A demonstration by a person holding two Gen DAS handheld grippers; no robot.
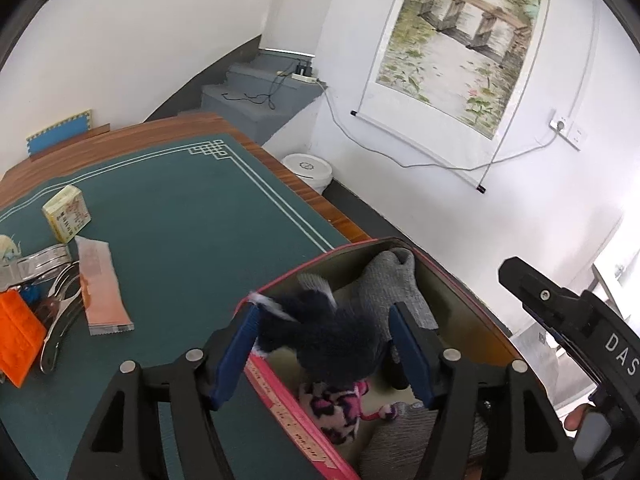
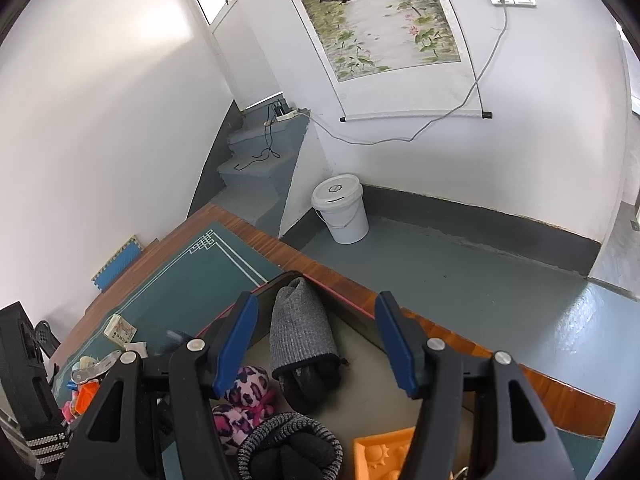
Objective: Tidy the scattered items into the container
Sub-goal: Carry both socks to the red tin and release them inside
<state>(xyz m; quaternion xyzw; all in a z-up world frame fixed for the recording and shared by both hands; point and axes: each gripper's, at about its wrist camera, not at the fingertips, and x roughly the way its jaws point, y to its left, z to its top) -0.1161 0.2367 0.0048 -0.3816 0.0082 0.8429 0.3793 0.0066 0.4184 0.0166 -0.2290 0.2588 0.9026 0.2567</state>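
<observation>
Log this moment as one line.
left gripper: open, dark fuzzy item between fingers, over red box | right gripper: open, empty

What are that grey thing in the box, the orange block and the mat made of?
Grey sock: knitted fabric, ribbed, matte. Orange block: probably moulded plastic, with a ridged, even colour. Green mat: looks like felt or soft leatherette, matte with printed white lines; hard to tell which.
</observation>
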